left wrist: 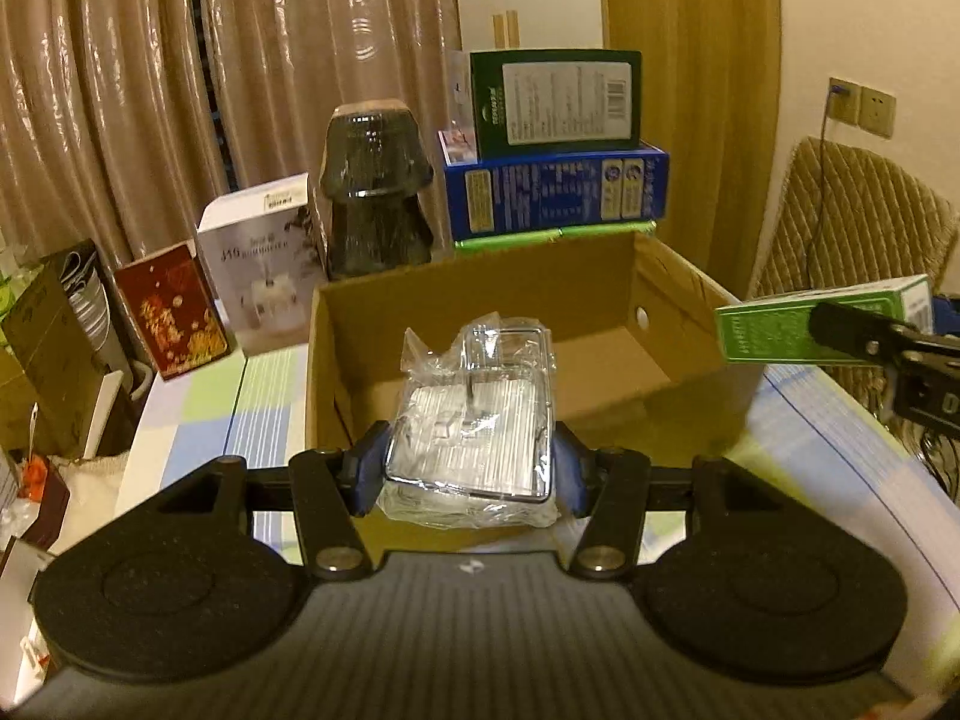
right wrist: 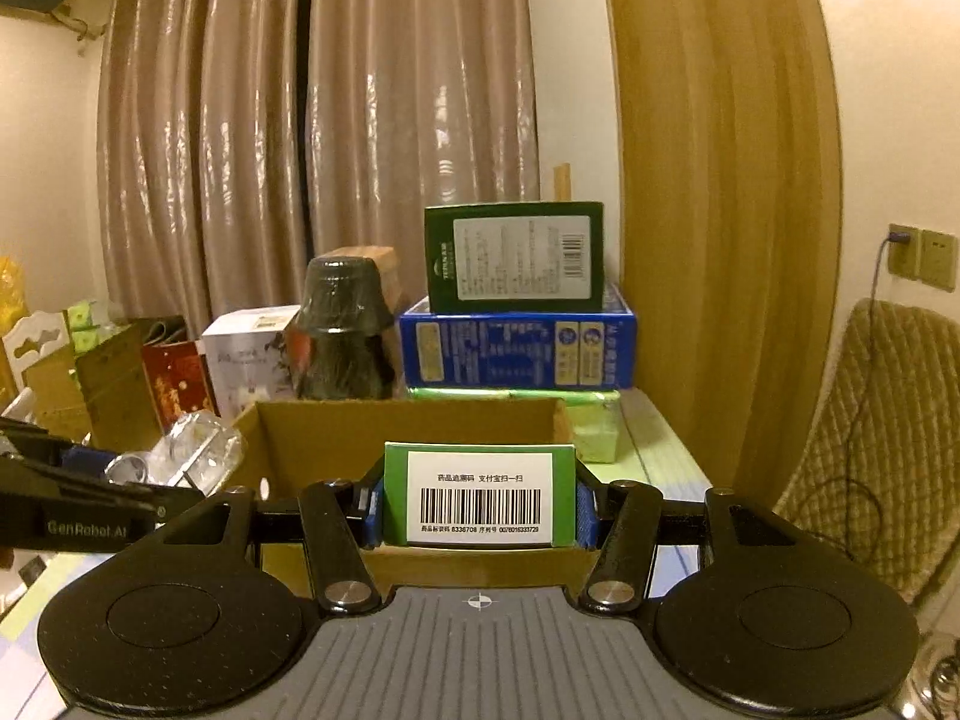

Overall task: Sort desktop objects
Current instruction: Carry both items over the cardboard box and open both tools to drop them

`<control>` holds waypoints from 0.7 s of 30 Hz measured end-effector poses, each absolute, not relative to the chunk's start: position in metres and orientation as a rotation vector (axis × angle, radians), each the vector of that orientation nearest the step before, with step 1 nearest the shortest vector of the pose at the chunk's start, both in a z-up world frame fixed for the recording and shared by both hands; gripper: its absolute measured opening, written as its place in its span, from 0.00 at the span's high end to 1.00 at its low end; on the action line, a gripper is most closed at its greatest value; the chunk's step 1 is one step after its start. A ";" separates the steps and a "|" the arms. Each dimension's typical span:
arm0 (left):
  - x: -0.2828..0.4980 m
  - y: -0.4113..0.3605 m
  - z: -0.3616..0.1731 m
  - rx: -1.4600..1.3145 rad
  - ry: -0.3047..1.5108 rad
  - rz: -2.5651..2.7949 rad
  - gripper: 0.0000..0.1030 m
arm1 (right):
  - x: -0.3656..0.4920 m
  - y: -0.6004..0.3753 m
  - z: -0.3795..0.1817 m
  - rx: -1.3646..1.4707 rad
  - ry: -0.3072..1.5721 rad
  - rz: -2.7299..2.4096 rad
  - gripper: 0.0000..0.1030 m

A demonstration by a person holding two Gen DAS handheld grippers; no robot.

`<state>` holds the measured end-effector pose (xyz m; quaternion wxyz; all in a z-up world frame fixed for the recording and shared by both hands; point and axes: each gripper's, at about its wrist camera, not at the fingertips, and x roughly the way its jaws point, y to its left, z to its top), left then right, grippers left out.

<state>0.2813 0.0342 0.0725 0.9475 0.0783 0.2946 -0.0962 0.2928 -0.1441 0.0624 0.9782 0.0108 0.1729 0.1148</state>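
we hold two things over the near edge of the open cardboard box (left wrist: 480,324). our left gripper (left wrist: 468,468) has its blue pads pressed on either side of a clear plastic-wrapped packet (left wrist: 471,420) with a shiny ribbed face and a chrome rim; the packet hangs above the box's near wall, its far end over the bare brown floor inside. our right gripper (right wrist: 477,507) is clamped on a small green box (right wrist: 480,501), whose white label with a barcode faces the camera; it too sits above the cardboard box's near rim. in the left wrist view that green box shows at the far right, just past the cardboard box's right wall, gripped by a black finger.

beyond the cardboard box, on the checked tablecloth (left wrist: 198,420), stands a dark glass jar (left wrist: 375,192) wrapped in film, with a white carton (left wrist: 258,270) and a red packet (left wrist: 174,309) to its left. to its right a dark green box (left wrist: 555,102) stands on a blue box (left wrist: 555,192). curtains (left wrist: 180,60) hang behind.
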 end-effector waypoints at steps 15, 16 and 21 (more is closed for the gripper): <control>0.360 0.040 0.042 0.109 0.641 -0.157 0.48 | 0.365 -0.121 0.029 0.016 0.392 0.273 0.22; 0.362 0.041 0.041 0.099 0.628 -0.149 0.37 | 0.366 -0.121 0.027 0.029 0.400 0.280 0.14; 0.364 0.048 0.037 0.086 0.617 -0.133 0.30 | 0.359 -0.129 0.028 0.041 0.378 0.255 0.14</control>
